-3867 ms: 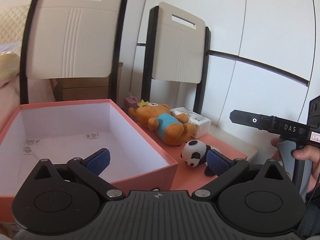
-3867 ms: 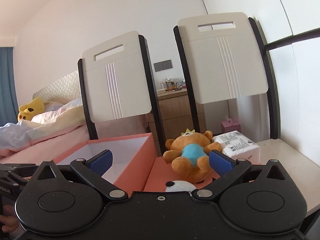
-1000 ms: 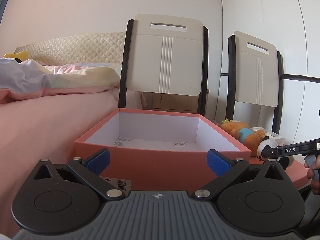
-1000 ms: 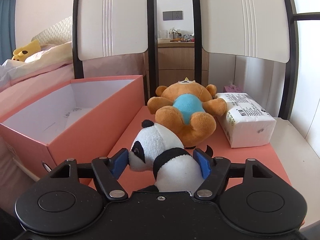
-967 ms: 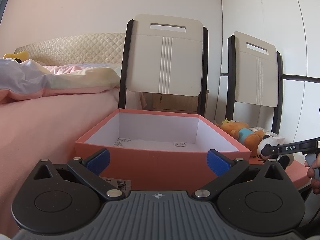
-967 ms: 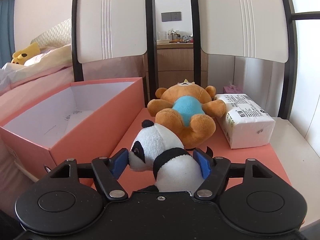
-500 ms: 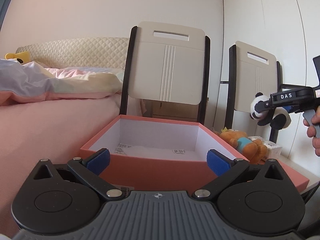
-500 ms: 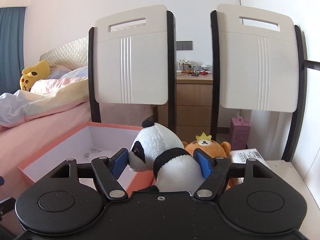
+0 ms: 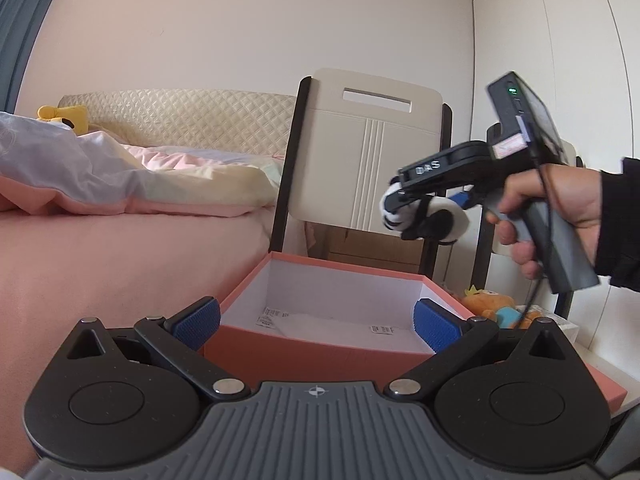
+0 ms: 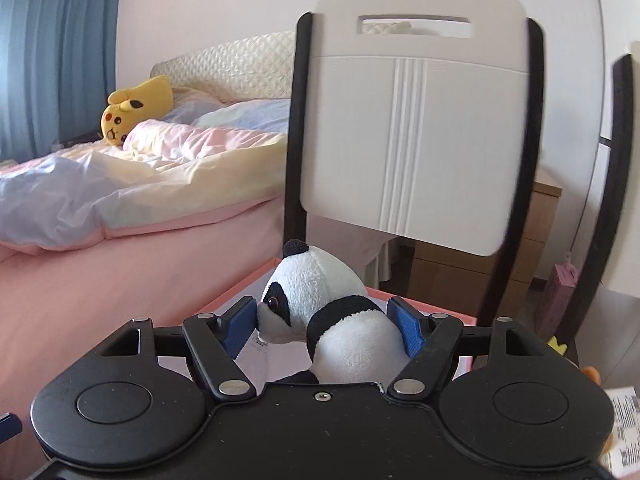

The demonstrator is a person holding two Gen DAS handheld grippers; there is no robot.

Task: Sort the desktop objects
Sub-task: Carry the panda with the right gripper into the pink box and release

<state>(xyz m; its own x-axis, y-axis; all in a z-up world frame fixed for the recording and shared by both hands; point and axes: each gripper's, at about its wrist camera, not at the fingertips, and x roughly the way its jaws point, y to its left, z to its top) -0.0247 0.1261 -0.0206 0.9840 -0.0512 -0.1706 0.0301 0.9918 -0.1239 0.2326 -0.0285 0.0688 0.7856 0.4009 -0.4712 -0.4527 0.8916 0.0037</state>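
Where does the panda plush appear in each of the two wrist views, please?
Left wrist: panda plush right of centre, in the right gripper, above the pink box.
Right wrist: panda plush low centre, between the gripper's blue pads.
Shared landmark: white chair back behind it.

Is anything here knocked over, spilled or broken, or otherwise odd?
Nothing looks spilled or broken. The only unusual sight is the panda toy in mid-air, pinched in the right gripper above the open pink box. The orange bear lies beside the box.
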